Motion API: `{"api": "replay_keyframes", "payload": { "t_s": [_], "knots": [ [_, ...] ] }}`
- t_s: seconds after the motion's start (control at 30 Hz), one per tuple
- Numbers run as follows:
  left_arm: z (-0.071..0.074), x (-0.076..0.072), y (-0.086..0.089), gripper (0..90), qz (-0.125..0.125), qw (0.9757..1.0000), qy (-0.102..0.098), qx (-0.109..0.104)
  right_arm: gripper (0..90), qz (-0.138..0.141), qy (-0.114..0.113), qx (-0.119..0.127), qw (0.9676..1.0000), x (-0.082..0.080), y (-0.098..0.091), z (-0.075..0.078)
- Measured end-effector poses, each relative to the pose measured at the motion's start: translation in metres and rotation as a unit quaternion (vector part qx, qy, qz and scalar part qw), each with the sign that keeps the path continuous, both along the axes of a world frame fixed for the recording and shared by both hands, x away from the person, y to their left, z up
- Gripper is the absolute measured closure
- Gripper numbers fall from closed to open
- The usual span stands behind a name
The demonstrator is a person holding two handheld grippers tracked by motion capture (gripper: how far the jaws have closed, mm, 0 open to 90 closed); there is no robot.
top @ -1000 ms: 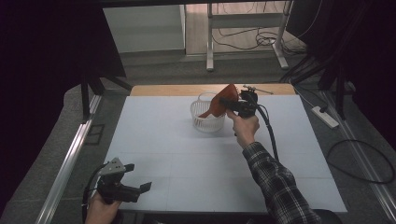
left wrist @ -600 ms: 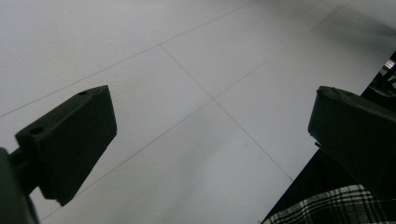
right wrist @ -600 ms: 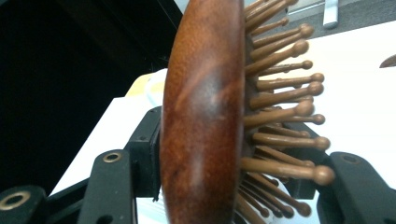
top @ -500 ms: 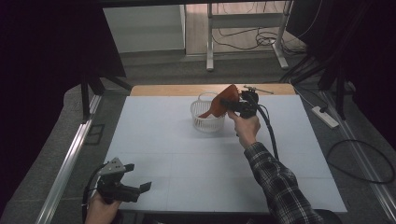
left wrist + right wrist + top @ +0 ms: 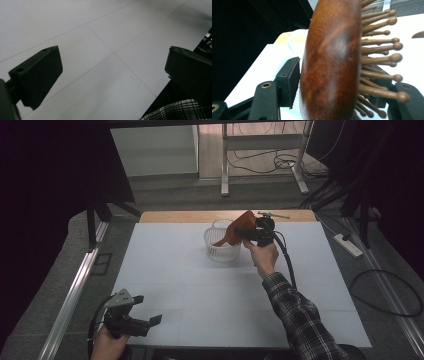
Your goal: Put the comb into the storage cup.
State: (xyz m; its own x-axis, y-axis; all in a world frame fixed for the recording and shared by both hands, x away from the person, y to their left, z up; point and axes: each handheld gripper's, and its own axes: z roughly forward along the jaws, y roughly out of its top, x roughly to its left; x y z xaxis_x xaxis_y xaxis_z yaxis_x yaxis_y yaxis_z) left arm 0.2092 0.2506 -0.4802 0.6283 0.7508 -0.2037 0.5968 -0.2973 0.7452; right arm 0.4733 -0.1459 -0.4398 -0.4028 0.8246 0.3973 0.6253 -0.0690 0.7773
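A reddish-brown wooden hairbrush (image 5: 240, 226) leans out of a white slatted basket (image 5: 220, 251) at the far middle of the white table (image 5: 200, 285). My right gripper (image 5: 243, 232) is at the brush's head. In the right gripper view the brush (image 5: 332, 62) stands between the jaws of that gripper (image 5: 347, 90), bristles toward the right jaw. The jaws have just been opening and the pads no longer press on the brush. My left gripper (image 5: 147, 309) rests at the near left corner, its jaws (image 5: 112, 75) wide apart over bare tabletop.
A wooden strip (image 5: 175, 216) runs along the table's far edge, with a thin metal tool (image 5: 273, 214) on it. A power strip (image 5: 347, 245) and cables lie on the floor to the right. Desk legs (image 5: 224, 165) stand beyond the table.
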Motion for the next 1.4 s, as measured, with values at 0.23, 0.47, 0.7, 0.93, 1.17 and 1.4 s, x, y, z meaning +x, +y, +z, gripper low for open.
{"api": "replay_keyframes", "payload": {
  "t_s": [0.23,0.47,0.7,0.93,1.17,1.4],
  "knots": [
    [0.000,0.000,0.000,1.2,0.000,1.0000,0.001,0.000,32.4,0.005,-0.003,-0.024,0.9997,0.000,0.001,0.002],
    [0.000,0.000,0.000,1.2,0.001,1.0000,0.001,0.000,28.0,0.014,-0.010,-0.045,0.9988,0.000,0.002,0.007],
    [0.000,0.000,0.000,1.1,0.002,1.0000,0.000,0.000,23.7,0.030,-0.015,-0.061,0.9975,0.000,0.001,0.011],
    [0.001,-0.001,0.001,0.4,0.003,1.0000,-0.004,-0.002,18.7,0.047,-0.022,-0.075,0.9958,-0.002,0.001,0.013],
    [0.001,-0.002,0.001,0.0,0.010,0.9997,-0.019,0.006,16.5,0.060,-0.018,-0.084,0.9945,-0.002,-0.002,0.014],
    [0.001,-0.002,0.001,0.0,0.011,0.9997,-0.020,0.008,16.0,0.074,-0.019,-0.092,0.9929,-0.005,-0.005,0.019]
  ]
}}
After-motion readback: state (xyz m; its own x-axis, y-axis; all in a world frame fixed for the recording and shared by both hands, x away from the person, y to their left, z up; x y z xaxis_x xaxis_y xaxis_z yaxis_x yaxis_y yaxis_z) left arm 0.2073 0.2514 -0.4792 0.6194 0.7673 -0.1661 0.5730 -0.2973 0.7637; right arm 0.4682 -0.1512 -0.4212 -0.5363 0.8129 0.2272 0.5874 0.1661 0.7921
